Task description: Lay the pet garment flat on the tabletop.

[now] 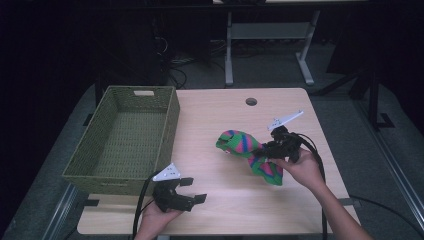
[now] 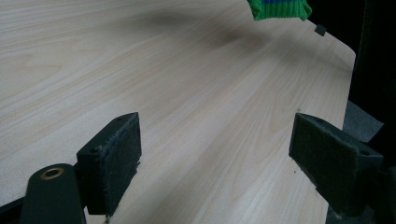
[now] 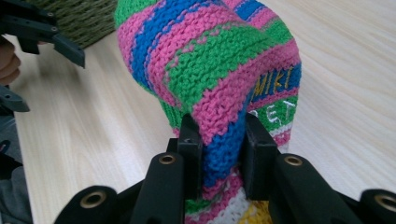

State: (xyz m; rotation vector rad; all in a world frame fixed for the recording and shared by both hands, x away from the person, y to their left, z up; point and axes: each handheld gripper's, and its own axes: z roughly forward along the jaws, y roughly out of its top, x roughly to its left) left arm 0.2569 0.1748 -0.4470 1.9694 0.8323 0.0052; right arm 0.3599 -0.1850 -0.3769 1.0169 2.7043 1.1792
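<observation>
Right gripper (image 3: pixel 223 140) jaws pinching fold of striped knitted cloth (image 3: pixel 210 60), cloth bulging beyond jaws, right of table (image 1: pixel 220 210) centre. Left gripper (image 1: pixel 186 192) near front edge, jaws spread wide, well apart from cloth. Woven basket (image 1: pixel 92 172) far left.

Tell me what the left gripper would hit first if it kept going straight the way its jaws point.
Probably nothing close: the open left gripper looks along bare table. The knitted piece held by the right gripper lies farther along that line, though depth is unclear.
</observation>
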